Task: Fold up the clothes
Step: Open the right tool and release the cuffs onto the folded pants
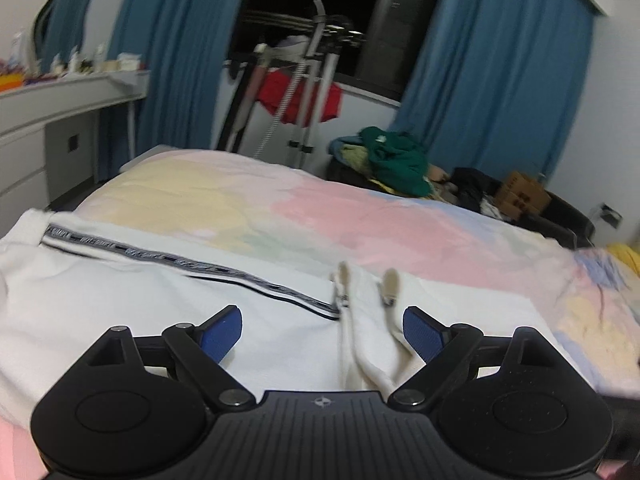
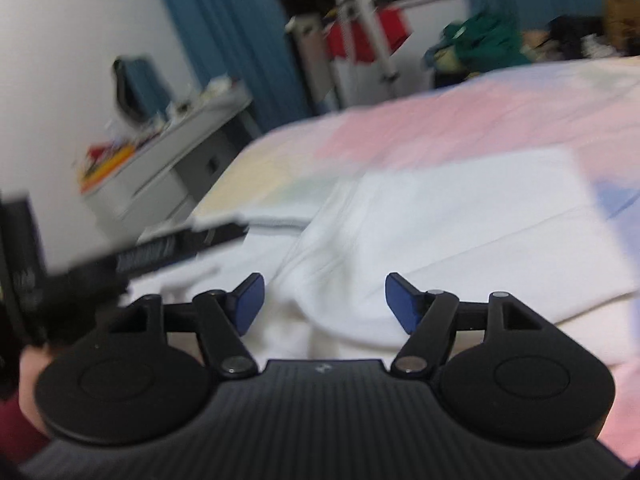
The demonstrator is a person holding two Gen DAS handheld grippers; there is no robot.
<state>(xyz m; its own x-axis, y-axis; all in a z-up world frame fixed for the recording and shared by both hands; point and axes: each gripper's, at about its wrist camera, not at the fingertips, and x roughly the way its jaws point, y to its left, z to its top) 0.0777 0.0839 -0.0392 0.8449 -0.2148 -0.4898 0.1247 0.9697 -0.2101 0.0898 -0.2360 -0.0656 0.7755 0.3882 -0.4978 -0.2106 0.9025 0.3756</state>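
Observation:
White trousers [image 1: 160,300] with a black lettered side stripe [image 1: 192,266] lie spread on the pastel bedspread [image 1: 320,208]. Two white drawstrings [image 1: 372,320] with beige tips run toward the camera. My left gripper [image 1: 322,330] hovers over the waist area, open, blue pads wide apart and nothing pressed between them. In the blurred right wrist view the same white garment [image 2: 460,224] lies folded over itself on the bed. My right gripper [image 2: 324,302] is above it, open, with no cloth between its pads. At the left edge of that view the other black gripper [image 2: 120,264] shows, held by a hand.
A pile of green and dark clothes [image 1: 396,156] lies beyond the bed's far right. A drying rack [image 1: 304,92] with a red garment stands by the dark window between blue curtains. A white dresser [image 1: 48,128] with clutter lines the left wall. A cardboard box [image 1: 520,196] sits at far right.

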